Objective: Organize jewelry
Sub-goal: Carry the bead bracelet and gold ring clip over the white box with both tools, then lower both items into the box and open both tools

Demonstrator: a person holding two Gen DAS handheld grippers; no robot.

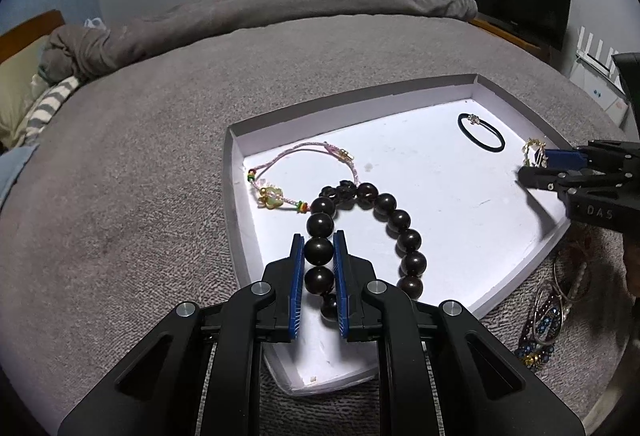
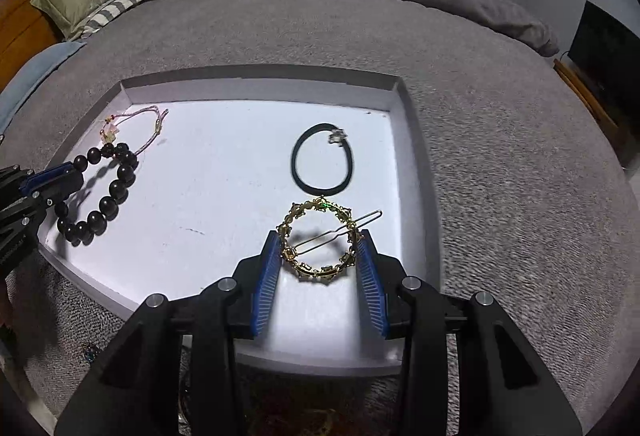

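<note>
A white shallow tray (image 1: 236, 164) lies on a grey bed. My left gripper (image 1: 318, 238) is shut on a dark wooden bead bracelet (image 1: 400, 220), pinching one bead while the rest of the loop lies on the tray floor. A pink cord bracelet (image 1: 304, 150) lies beside it and a black hair tie (image 1: 480, 134) further right. My right gripper (image 2: 319, 236) is shut on a round gold hair clip (image 2: 316, 205), held just above the tray's near right part (image 2: 412, 156). The right wrist view also shows the left gripper (image 2: 76, 176), the beads (image 2: 116, 188) and the hair tie (image 2: 322, 164).
More loose jewelry (image 1: 548, 312), with blue stones and rings, lies on the grey blanket (image 1: 140, 196) just right of the tray's near corner. Pillows (image 2: 76, 4) and a rolled duvet sit at the far side. A dark screen (image 1: 520, 4) stands to the right.
</note>
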